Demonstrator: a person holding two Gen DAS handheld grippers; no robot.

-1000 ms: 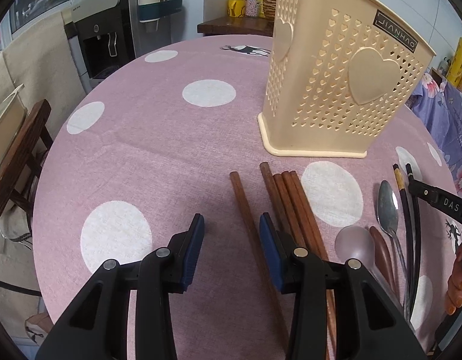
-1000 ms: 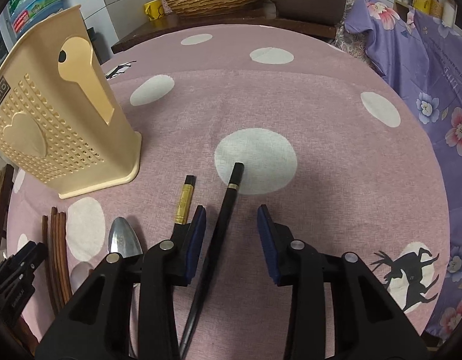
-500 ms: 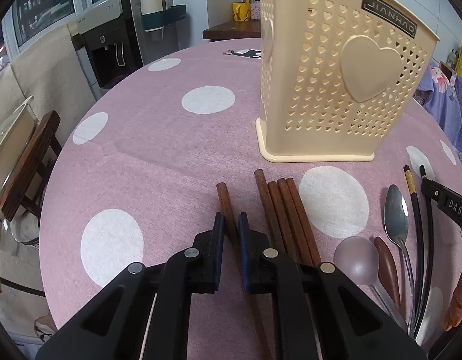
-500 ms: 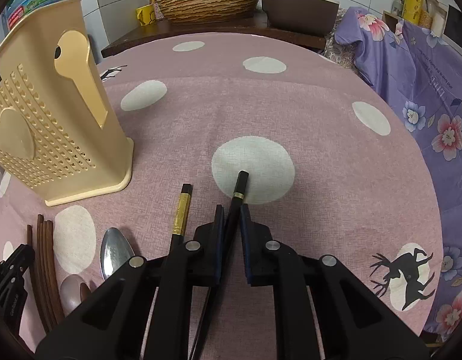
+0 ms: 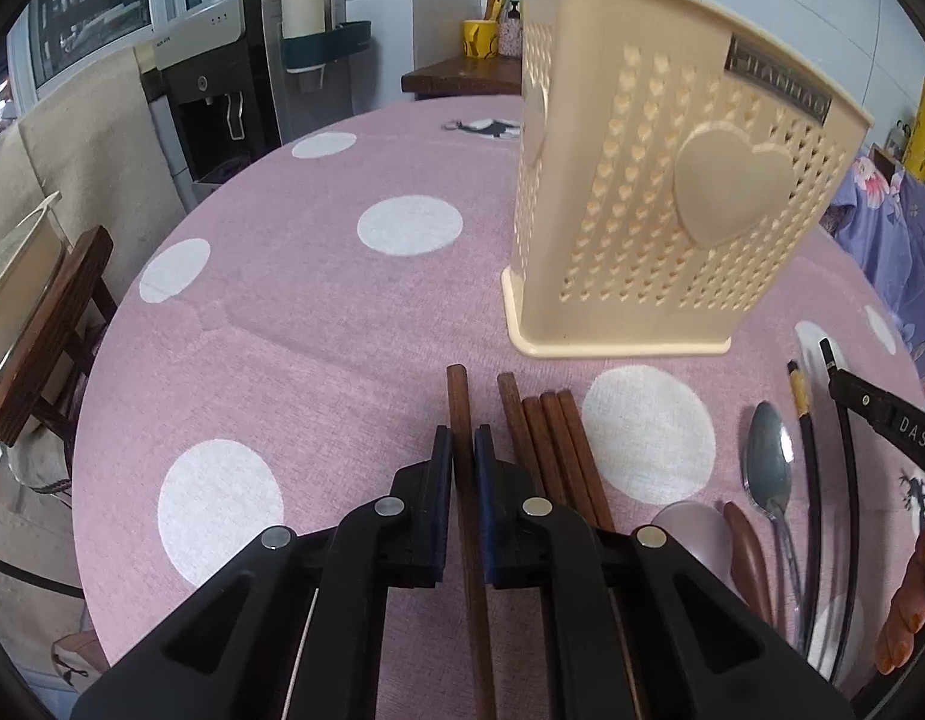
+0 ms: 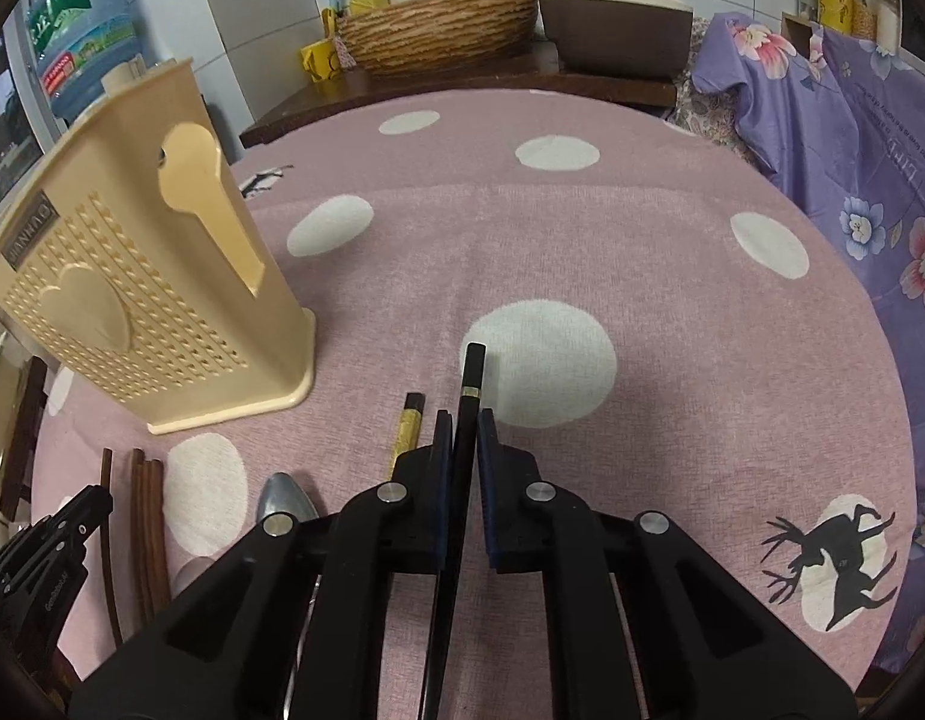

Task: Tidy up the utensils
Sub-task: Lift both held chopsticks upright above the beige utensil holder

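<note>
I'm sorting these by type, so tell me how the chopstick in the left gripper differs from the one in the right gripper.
The brown wooden chopstick in the left gripper is plain reddish-brown; the black chopstick in the right gripper is glossy black with a thin gold band. The brown one looks thicker and the black one slimmer. Both are clamped between shut jaws, blunt ends pointing away.

Soft even indoor light, faint shadows; strong fisheye bending (dark vignette corners), mostly sharp.
</note>
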